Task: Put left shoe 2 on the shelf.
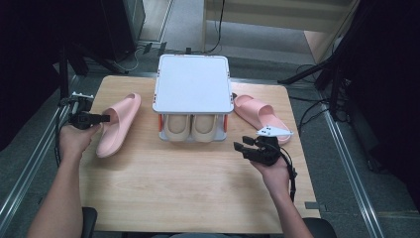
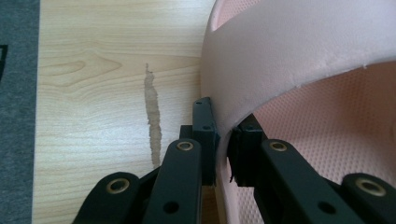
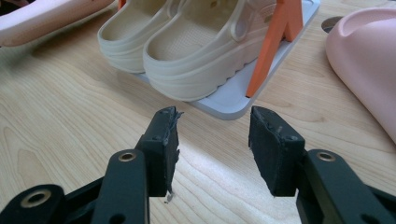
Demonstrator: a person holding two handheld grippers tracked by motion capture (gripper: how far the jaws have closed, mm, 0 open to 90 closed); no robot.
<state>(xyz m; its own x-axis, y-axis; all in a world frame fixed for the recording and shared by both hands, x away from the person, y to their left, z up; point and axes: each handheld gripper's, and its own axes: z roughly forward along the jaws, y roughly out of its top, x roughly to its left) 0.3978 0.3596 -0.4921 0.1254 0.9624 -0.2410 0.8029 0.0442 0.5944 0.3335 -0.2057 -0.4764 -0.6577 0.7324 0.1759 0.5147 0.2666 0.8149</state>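
The left gripper (image 2: 223, 140) pinches only the thin strap edge of the pink slipper (image 1: 118, 123) left of the shoe rack (image 1: 193, 84); lifted, it could slip free.

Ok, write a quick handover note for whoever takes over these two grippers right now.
Left gripper: shut on the strap edge of the left pink slipper, which lies on the table left of the shoe rack.
Right gripper: open, empty, in front of the rack.
Done: beige clogs sit on the lower shelf.
Left: probably both pink slippers onto the rack; the right pink slipper lies untouched beside it.
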